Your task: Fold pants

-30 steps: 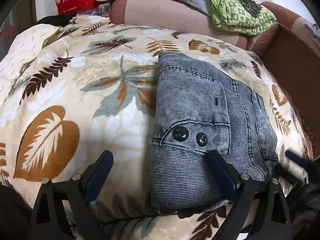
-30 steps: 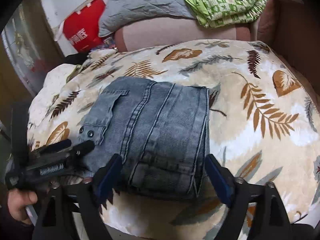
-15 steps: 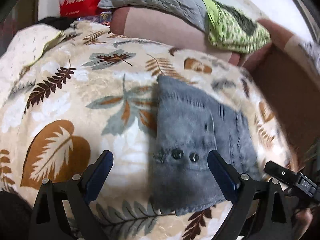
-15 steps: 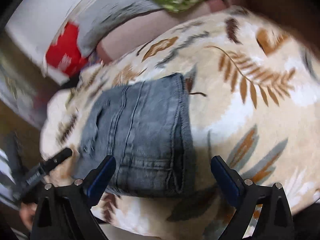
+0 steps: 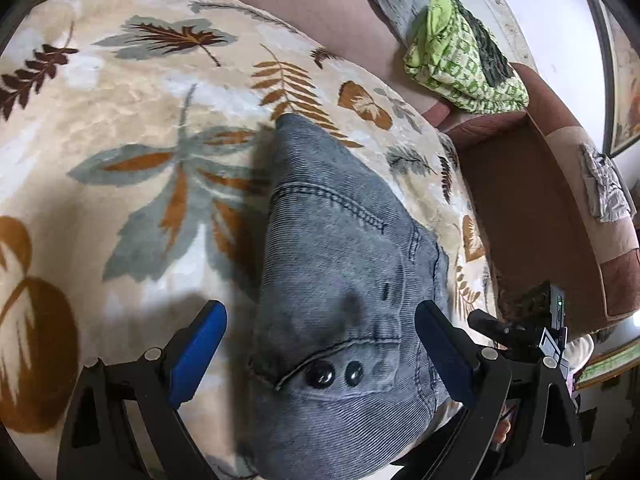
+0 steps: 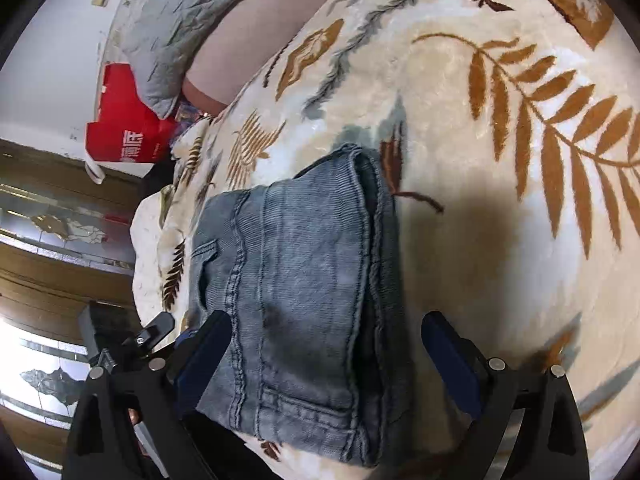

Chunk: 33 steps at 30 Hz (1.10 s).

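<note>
The grey-blue denim pants (image 5: 340, 280) lie folded into a compact stack on the leaf-patterned blanket (image 5: 120, 120); two dark buttons show on the near flap. They also show in the right wrist view (image 6: 296, 280), folded edge to the right. My left gripper (image 5: 320, 352) is open and empty, its blue pads either side of the stack's near left end. My right gripper (image 6: 328, 360) is open and empty, close above the stack's near right end. Each gripper shows at the edge of the other's view.
A brown sofa back (image 5: 320, 12) runs behind the blanket, with a green patterned cloth (image 5: 460, 60) and a grey quilt (image 6: 180, 20) on it. A red bag (image 6: 120, 128) stands at the far left. The sofa arm (image 5: 540, 200) borders the right.
Both grippers have tilted and dropped closer over the folded pants, which now fill more of each view. The pants have not moved. Both grippers stay open.
</note>
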Each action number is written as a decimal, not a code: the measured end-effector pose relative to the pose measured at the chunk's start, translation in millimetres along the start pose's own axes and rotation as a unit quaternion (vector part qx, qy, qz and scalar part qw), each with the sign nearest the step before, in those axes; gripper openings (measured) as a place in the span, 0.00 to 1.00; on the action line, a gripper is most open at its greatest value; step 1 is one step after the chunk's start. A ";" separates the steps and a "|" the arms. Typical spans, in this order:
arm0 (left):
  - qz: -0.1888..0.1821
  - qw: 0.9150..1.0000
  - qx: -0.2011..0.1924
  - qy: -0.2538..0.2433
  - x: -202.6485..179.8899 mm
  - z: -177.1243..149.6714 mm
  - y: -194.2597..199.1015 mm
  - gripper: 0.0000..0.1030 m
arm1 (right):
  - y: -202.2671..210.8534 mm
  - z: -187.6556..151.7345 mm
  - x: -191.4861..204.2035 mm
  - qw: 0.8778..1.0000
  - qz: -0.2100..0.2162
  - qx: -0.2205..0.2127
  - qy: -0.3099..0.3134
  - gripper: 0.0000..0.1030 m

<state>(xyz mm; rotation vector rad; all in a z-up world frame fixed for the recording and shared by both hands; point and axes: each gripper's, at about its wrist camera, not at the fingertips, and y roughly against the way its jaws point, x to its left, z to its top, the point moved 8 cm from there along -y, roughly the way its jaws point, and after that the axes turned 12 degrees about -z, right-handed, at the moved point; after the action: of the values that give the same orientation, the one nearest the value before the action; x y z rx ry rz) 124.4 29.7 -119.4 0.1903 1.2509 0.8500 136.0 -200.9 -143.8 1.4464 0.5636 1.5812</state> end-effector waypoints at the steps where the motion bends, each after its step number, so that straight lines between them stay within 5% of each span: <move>1: -0.002 1.000 0.003 0.001 1.4 1.2 -3.0 0.92 | 0.3 -0.2 0.2 1.000 0.007 -0.001 -0.003 0.94; 5: -0.001 1.000 0.016 0.013 8.0 -0.2 -18.4 0.91 | -10.5 -2.3 3.6 1.000 0.018 0.017 -0.001 0.94; 12: -0.004 0.999 0.032 -0.001 2.5 -4.5 -30.5 0.91 | -17.8 -2.9 1.8 0.999 0.037 0.024 -0.015 0.77; 22: 0.037 0.996 0.070 -0.052 -3.6 -10.2 -44.0 0.97 | -12.6 -3.9 -3.6 0.997 0.074 0.020 -0.018 0.79; 23: 0.043 0.996 0.069 -0.049 -4.3 -10.0 -43.5 0.96 | -12.5 -4.4 -2.9 0.997 0.074 0.022 -0.014 0.79; 26: 0.051 0.997 0.059 -0.026 0.1 -7.3 -39.3 0.73 | -12.7 -4.8 -2.2 0.997 0.075 0.025 -0.011 0.79; 33: -0.016 0.997 0.044 0.064 12.7 0.4 -28.6 0.78 | -11.8 -5.2 -3.9 0.997 0.077 0.023 -0.014 0.79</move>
<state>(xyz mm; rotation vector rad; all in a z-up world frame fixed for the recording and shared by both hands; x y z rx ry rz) 138.7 18.4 -144.9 0.1894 1.4091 0.7903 134.4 -197.1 -156.6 1.5753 0.4854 1.6741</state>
